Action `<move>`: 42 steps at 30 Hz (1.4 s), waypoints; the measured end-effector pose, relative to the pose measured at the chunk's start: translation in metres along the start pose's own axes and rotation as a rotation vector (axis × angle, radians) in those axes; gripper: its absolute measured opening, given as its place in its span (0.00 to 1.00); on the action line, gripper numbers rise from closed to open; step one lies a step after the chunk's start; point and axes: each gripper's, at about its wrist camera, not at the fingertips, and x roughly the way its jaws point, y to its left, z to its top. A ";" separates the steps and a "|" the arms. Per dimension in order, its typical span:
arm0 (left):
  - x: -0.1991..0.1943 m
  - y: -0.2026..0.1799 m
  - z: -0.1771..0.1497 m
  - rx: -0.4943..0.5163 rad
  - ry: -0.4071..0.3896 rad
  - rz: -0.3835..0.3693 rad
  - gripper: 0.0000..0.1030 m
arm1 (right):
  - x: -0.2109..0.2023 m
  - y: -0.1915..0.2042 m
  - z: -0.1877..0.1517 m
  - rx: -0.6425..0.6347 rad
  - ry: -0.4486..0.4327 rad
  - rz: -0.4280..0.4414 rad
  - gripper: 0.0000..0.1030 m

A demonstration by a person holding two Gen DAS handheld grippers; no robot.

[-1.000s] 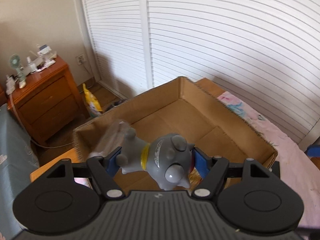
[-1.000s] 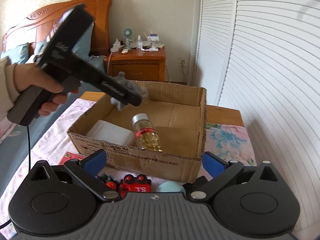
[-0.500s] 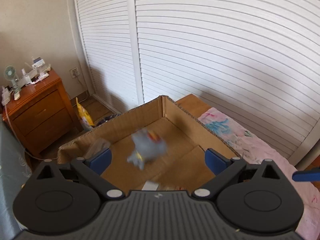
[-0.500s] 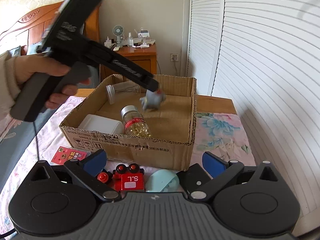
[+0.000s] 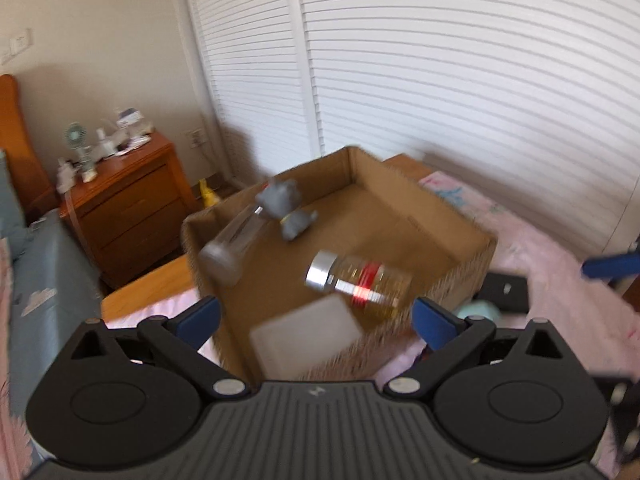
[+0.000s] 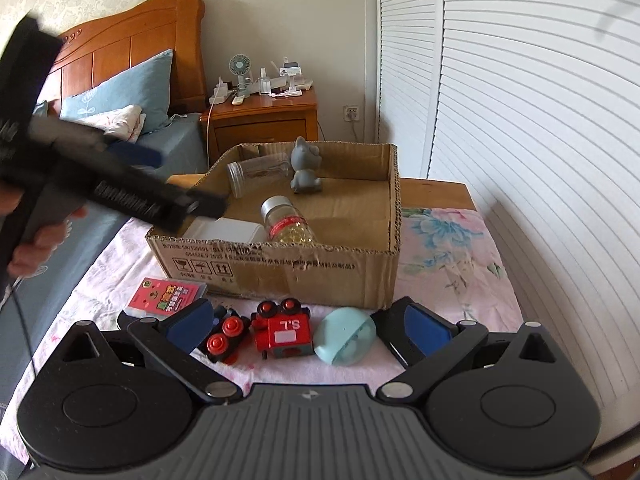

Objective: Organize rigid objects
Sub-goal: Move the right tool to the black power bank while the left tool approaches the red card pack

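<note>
A cardboard box (image 6: 372,208) stands on the bed. In it are a grey toy figure (image 6: 305,168), a clear jar (image 6: 256,172), a bottle of yellow capsules with a red band (image 6: 288,222) and a white container (image 6: 230,230); the figure (image 5: 286,210) and bottle (image 5: 358,282) also show in the left wrist view. My left gripper (image 5: 316,320) is open and empty, above the box's near left side. My right gripper (image 6: 308,322) is open and empty over a red toy train (image 6: 282,328) and a light blue case (image 6: 346,336) in front of the box.
A pink card pack (image 6: 166,292) lies left of the train. A wooden nightstand (image 6: 264,116) with a small fan stands behind the box. White louvred doors (image 6: 520,100) run along the right. Pillows (image 6: 120,96) and a headboard are at the back left.
My left gripper opened and let go of the grey toy figure, which fell into the box's far side. The left gripper then pulled back to the left. My right gripper lowered toward the train.
</note>
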 end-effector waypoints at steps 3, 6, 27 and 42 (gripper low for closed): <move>-0.009 -0.002 -0.024 -0.057 0.006 0.004 0.99 | -0.003 -0.001 -0.008 0.008 0.002 -0.007 1.00; -0.013 -0.004 -0.047 -0.125 0.008 0.011 0.99 | -0.003 -0.005 -0.013 0.022 0.011 0.000 1.00; 0.036 0.011 -0.092 -0.392 0.071 0.157 0.99 | 0.031 -0.042 -0.030 0.099 0.068 -0.076 1.00; 0.056 0.016 -0.105 -0.436 0.142 0.129 0.99 | 0.091 -0.095 -0.022 0.080 0.162 -0.196 1.00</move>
